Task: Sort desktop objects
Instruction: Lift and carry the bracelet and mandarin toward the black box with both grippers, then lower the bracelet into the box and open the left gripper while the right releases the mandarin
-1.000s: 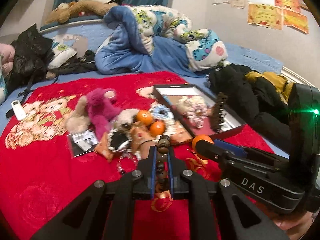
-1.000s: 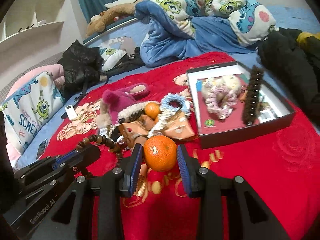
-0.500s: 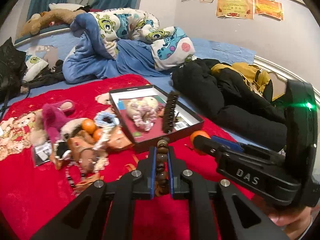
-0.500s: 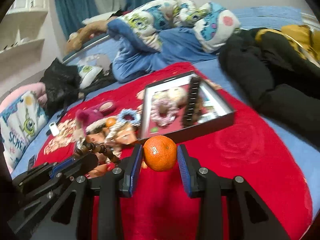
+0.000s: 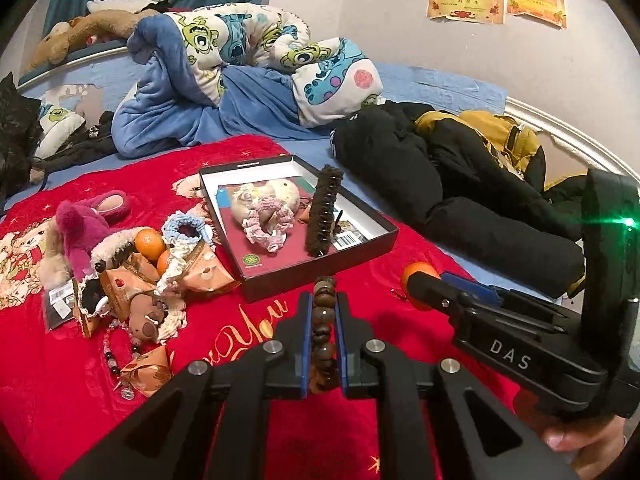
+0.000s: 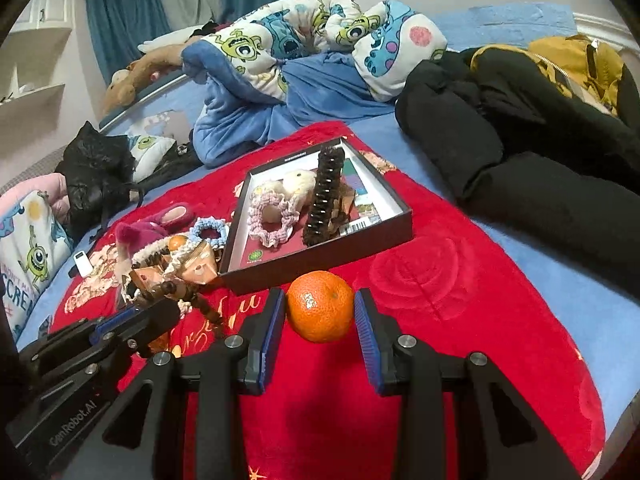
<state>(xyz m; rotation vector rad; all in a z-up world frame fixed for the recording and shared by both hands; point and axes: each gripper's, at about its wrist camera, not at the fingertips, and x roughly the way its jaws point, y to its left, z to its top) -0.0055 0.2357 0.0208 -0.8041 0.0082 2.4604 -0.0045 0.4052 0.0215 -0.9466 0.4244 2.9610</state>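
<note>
The left hand-held gripper (image 5: pixel 322 312) tilts downward, its jaws drawn nearly together and clamped on a string of brown beads (image 5: pixel 323 332). Beside it to the right, the right hand-held gripper (image 6: pixel 320 320) also tilts downward, jaws pressed against an orange (image 6: pixel 320 306). A hand (image 5: pixel 580 436) grips its handle.

A pale wall (image 5: pixel 320 16) carries framed certificates (image 5: pixel 466 0). Teal curtains (image 6: pixel 120 20) hang beside white shelves (image 6: pixel 36 64) (upper left in the right wrist view). The bed's blue sheet (image 6: pixel 520 248) lies under dim indoor light.
</note>
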